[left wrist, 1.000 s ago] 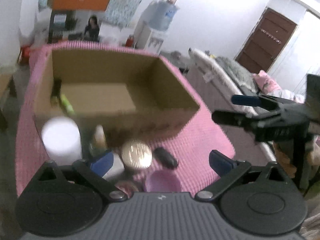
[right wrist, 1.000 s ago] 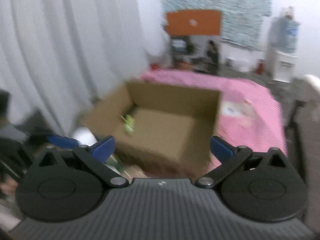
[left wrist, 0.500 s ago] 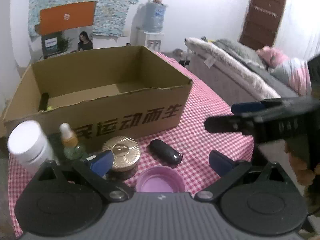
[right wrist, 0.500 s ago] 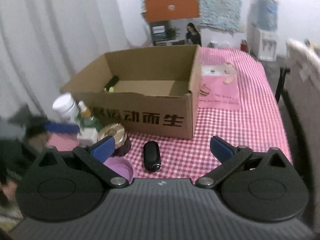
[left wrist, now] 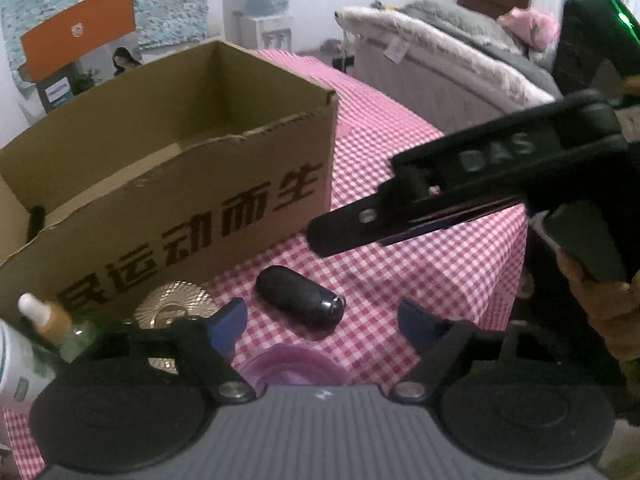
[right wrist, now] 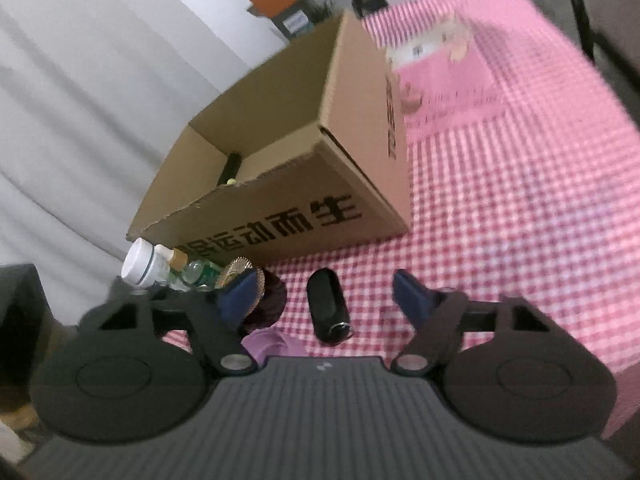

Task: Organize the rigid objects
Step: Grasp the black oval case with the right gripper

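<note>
A black oval case (left wrist: 298, 300) lies on the pink checked tablecloth (left wrist: 420, 272) in front of an open cardboard box (left wrist: 200, 200). My left gripper (left wrist: 322, 324) hovers just short of the case with its jaws closing and nothing between the pads. My right gripper (right wrist: 326, 294) points down at the same black case (right wrist: 328, 306). Its jaws are closing with the case between the fingertips, and the pads stand clear of it. Beside the case stand a gold-lidded jar (left wrist: 176, 308), a purple lid (left wrist: 292, 364), a dropper bottle (left wrist: 44, 320) and a white bottle (right wrist: 140, 266).
A dark stick with a green tip (right wrist: 230, 168) lies inside the box. A pink printed sheet (right wrist: 448, 80) lies on the cloth behind the box. A sofa with blankets (left wrist: 440, 64) runs along the table's right side. A person's hand (left wrist: 600, 304) grips the right tool.
Both grippers have sunk toward the table in front of the box and rolled. Their jaws have narrowed. The right gripper now sits over the black case.
</note>
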Demonstrator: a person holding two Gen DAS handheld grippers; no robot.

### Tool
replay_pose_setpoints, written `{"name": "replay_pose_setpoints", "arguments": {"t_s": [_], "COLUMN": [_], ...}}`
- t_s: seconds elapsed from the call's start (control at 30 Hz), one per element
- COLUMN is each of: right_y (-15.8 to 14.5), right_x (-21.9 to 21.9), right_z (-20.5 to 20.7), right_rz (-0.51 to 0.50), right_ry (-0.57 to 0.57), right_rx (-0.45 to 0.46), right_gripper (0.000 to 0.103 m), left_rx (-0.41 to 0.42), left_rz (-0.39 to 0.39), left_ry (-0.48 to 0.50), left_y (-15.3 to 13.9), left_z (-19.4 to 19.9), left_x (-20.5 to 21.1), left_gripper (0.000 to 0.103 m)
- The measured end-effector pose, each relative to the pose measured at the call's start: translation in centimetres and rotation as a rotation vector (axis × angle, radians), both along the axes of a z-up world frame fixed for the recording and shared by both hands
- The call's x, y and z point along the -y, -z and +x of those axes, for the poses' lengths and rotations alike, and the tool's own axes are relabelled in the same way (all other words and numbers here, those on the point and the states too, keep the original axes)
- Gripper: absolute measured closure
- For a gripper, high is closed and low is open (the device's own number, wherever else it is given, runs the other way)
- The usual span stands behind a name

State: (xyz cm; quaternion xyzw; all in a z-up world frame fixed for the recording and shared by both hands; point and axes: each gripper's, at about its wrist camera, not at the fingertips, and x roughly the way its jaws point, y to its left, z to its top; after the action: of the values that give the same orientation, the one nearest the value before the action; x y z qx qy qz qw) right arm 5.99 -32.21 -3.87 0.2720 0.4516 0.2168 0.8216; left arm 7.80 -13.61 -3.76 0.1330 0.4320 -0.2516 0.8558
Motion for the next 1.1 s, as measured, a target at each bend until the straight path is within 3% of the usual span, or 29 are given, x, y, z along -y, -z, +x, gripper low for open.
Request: {"name": "replay_pose_setpoints", "arguments": {"t_s": [0.1, 0.5, 0.8, 1.1], "right_y": [0.9, 3.3, 4.4, 5.0], "right_x": [-0.4, -2.0, 0.5, 2.0], "right_z": [0.9, 3.6, 2.6, 2.5], "right_rz": [0.028, 0.057, 0.085, 0.112], "right_ry": [-0.027, -0.122, -0.059, -0.043], "right_rx": [-0.039, -0.121, -0.154, -0.156], "right_gripper": [0.053, 0.076, 0.078, 0.078], "left_rx": [-0.011, -0.168, -0.196, -0.150], "left_rz": [0.022, -0.015, -0.085, -0.011], "left_ry": [0.023, -0.017, 0.018, 0.029], "left_y": [0.4, 1.8, 1.8, 2.2], "left_z": [0.3, 3.2, 3.8, 4.2], "left_x": [0.7, 0.8, 1.6, 2.7], "left_gripper": [0.024, 0.033, 0.045, 0.049]}}
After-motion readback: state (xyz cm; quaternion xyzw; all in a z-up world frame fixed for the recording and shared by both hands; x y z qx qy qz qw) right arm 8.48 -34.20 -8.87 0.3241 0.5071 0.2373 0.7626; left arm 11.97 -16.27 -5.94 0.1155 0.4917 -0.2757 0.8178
